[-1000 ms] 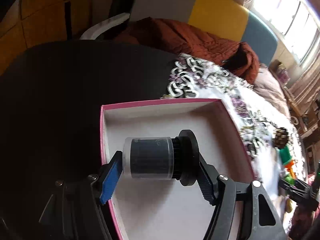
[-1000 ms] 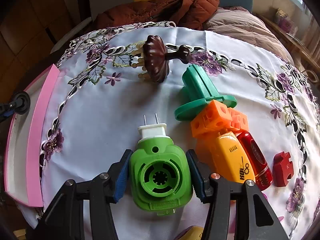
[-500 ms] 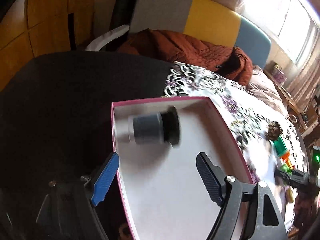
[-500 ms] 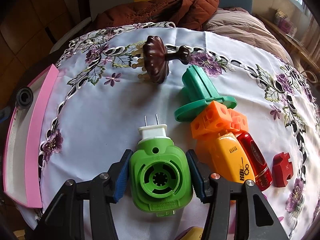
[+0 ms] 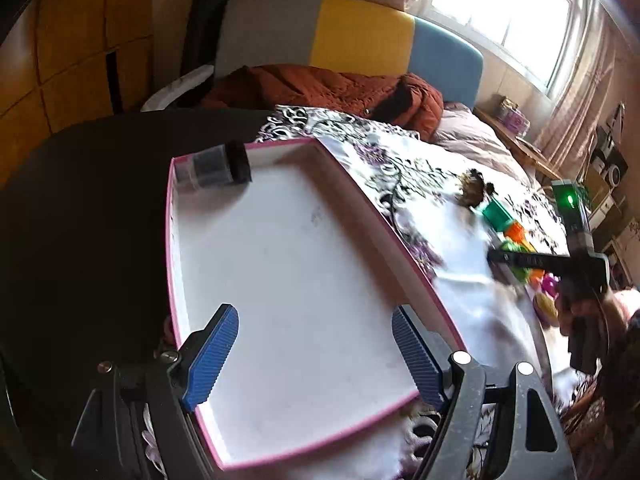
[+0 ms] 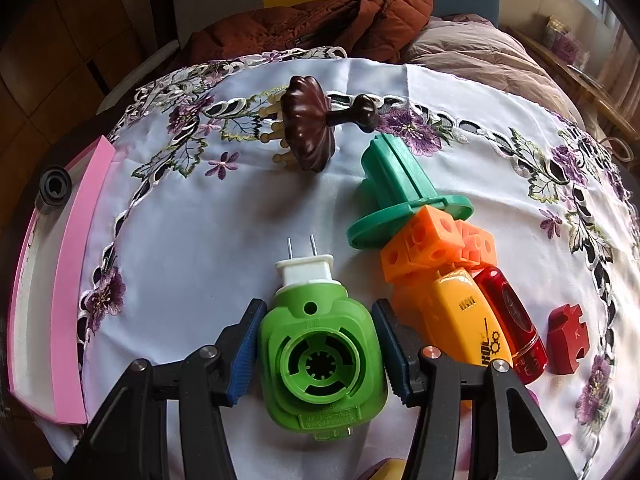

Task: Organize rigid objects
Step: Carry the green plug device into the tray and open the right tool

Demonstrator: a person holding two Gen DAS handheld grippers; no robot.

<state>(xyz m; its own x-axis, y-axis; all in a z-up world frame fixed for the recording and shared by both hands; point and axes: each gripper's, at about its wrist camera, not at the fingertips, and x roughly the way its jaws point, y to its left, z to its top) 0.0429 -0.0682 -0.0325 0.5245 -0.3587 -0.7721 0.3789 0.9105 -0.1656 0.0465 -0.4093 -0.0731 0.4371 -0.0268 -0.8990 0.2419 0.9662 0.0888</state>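
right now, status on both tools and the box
Left tool open, empty, just opened. Right tool shut on green plug. Canister in box corner. Nothing in the way.

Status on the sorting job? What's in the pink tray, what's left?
Done: one dark cylindrical canister lies in the far corner of the pink-rimmed white tray; left gripper is open and empty, its jaws just widened. In hand: right gripper is clamped on the green plug-in adapter. Left on the cloth: brown mushroom-shaped piece, teal flanged spool, orange cubes, red block.
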